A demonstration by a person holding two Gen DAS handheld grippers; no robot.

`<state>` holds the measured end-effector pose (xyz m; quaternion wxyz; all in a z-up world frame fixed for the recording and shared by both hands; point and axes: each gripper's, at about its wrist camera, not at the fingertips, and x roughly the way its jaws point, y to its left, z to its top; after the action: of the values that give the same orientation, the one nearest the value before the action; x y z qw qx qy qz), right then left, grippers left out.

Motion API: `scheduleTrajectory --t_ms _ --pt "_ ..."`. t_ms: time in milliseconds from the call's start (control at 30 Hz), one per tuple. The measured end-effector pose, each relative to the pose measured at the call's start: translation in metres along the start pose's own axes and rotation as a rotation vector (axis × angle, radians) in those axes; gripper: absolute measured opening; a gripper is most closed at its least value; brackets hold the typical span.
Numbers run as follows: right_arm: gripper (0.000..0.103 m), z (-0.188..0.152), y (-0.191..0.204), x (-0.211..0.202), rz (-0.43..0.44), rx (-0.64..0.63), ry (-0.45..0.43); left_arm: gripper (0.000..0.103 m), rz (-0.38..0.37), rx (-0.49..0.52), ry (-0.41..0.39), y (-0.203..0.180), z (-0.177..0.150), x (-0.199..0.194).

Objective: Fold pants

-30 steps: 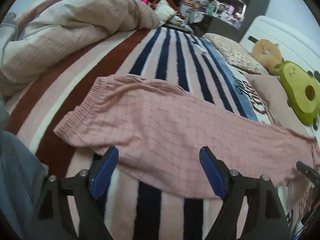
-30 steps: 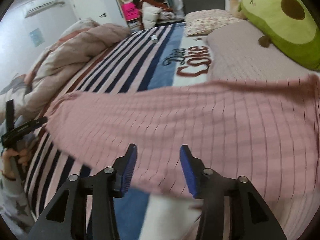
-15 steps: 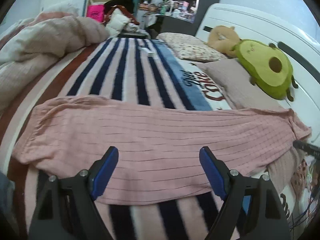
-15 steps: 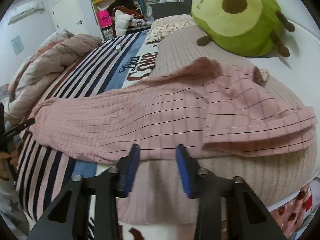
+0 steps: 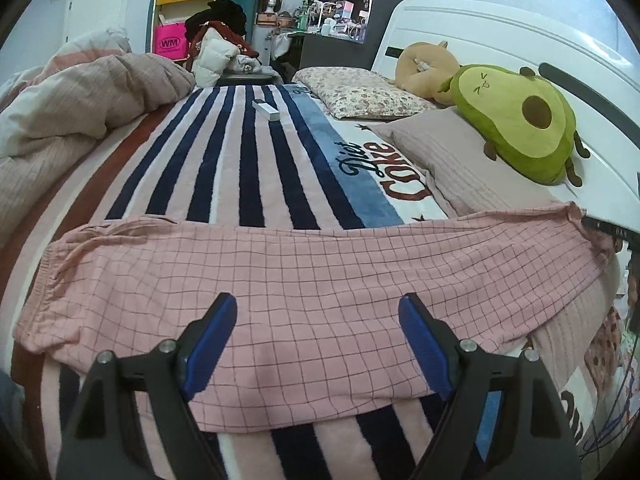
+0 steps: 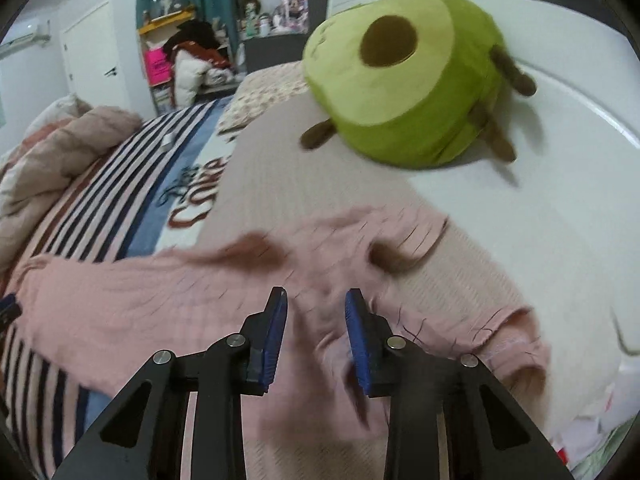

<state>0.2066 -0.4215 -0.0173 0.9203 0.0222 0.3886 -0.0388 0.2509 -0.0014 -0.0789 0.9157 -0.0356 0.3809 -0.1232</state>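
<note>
left wrist view has the pink checked pants [image 5: 320,280] stretched flat across the striped blanket [image 5: 240,152], waistband toward 9 o'clock, leg ends toward 3 o'clock by the pillow [image 5: 460,160]. left gripper [image 5: 316,344] hangs above the cloth, jaws spread wide, nothing between them. right wrist view is blurred: right gripper [image 6: 316,332] over the rumpled leg end, its jaws have just been closing to a narrow gap, fabric beneath, no grip visible. avocado plush [image 6: 404,80] sits at 12 o'clock.

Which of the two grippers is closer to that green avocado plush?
Right. The right gripper hovers over the pants' end just below the avocado plush; the left gripper is over their middle, farther off.
</note>
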Motion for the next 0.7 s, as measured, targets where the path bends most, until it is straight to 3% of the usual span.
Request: scheduleTrajectory --t_ms 133,267,400,533,667,700 --pt "0.024 0.018 -0.018 0.008 -0.063 0.033 -0.035 0.08 0.01 0.013 0.004 -0.002 0.001 0.007" --pt "0.027 0.028 -0.035 0.004 -0.019 0.089 -0.042 0.08 0.007 0.014 0.009 0.0 0.003 0.012" --pt "0.058 0.037 -0.036 -0.007 -0.035 0.08 -0.074 0.08 -0.002 0.011 0.006 0.002 0.008 0.018" --pt "0.059 0.048 -0.045 0.02 -0.048 0.136 0.062 0.08 -0.015 0.008 0.005 0.002 0.009 0.023" --pt "0.059 0.045 -0.063 0.052 0.008 0.255 0.156 0.08 -0.022 0.009 0.008 0.002 0.008 0.025" --pt "0.049 0.045 -0.062 0.056 0.021 0.257 0.164 0.08 -0.022 0.01 0.007 0.002 0.009 0.025"
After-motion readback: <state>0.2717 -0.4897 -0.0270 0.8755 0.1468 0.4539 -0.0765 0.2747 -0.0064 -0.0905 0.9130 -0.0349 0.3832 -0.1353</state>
